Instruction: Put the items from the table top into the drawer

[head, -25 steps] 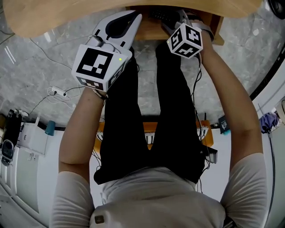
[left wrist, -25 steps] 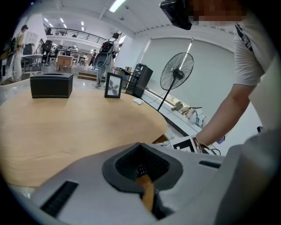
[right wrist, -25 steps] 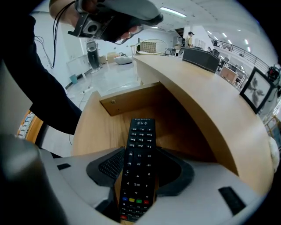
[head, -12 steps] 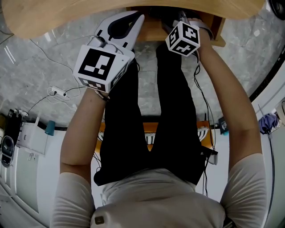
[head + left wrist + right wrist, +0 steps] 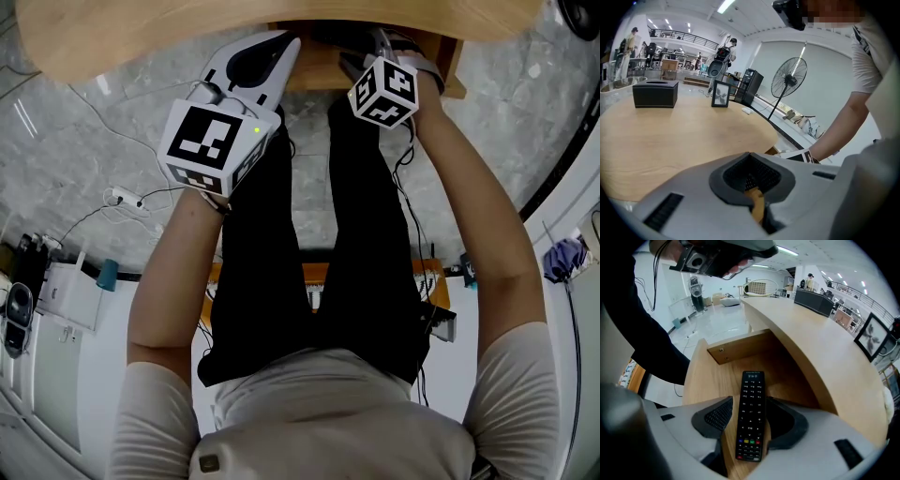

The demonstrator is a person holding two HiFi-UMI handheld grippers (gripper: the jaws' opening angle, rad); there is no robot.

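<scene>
Black remote point(image 5: 750, 416) lies flat in open wooden drawer point(image 5: 701, 376).

Nothing legible anywhere. White button legends and a top line of print on the black remote control point(image 5: 750, 416), too small to read. On the left marker cube point(image 5: 208, 142) and right marker cube point(image 5: 384, 91), only black-and-white square patterns, no letters.
</scene>
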